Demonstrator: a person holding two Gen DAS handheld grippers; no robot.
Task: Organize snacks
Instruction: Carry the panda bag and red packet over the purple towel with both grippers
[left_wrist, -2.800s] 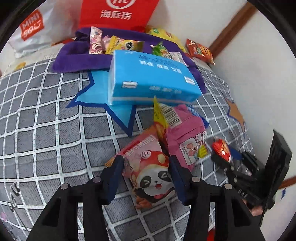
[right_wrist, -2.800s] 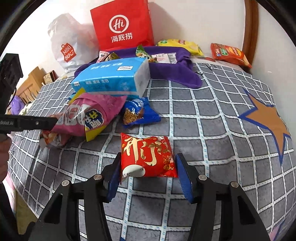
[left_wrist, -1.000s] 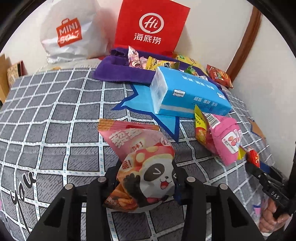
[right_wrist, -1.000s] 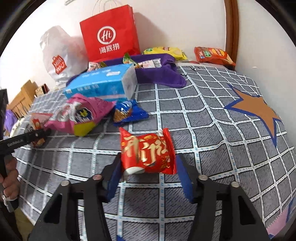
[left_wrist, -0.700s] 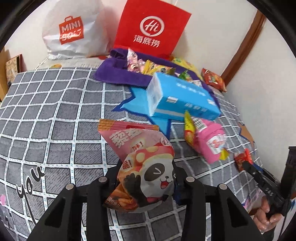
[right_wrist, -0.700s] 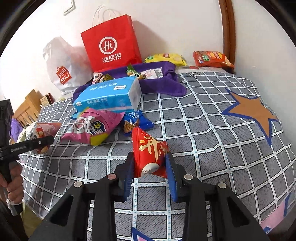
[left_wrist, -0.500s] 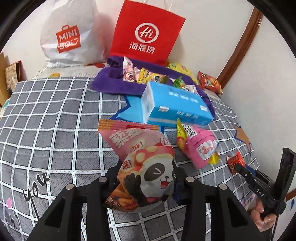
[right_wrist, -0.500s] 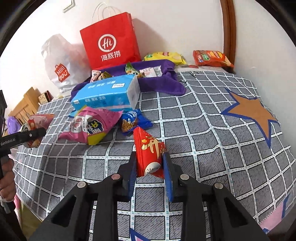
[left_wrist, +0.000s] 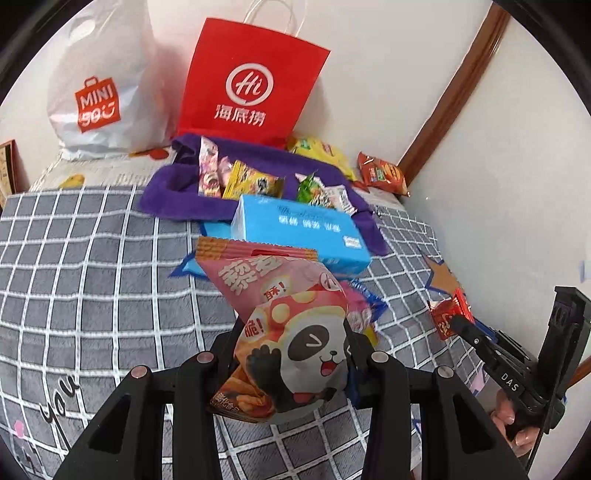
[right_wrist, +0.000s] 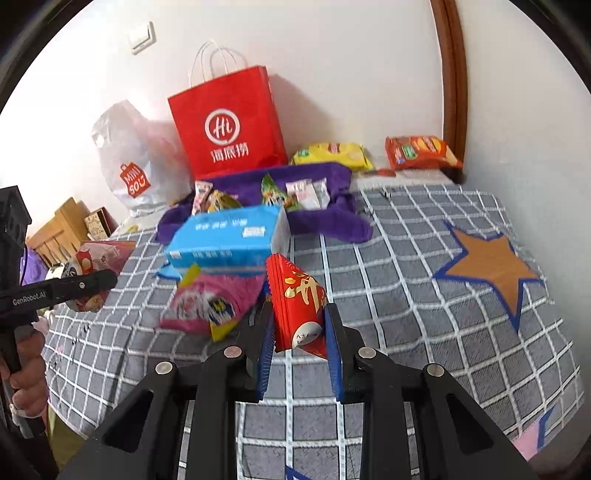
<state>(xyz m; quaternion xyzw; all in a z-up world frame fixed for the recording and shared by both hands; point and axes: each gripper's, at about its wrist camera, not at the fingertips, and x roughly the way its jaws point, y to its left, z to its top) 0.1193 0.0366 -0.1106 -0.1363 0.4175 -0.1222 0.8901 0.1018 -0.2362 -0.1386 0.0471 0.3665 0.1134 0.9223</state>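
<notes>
A red paper bag (left_wrist: 251, 85) and white plastic bag (left_wrist: 99, 85) stand against the wall.

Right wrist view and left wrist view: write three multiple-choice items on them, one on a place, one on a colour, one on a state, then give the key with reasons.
1. Where does the tissue pack lie?
A. inside the red bag
B. on the checked blanket, in front of the purple cloth
C. on the floor

2. What colour is the star on the blanket?
A. orange with a blue edge
B. green
C. white

3. What is the left hand-held gripper doing?
A. open over nothing
B. shut on a yellow packet
C. shut on the panda snack

Key: 1 B, the purple cloth lies just behind it; 2 A, seen in the right wrist view; 3 C, the bag sits pinched between its fingers.
</notes>
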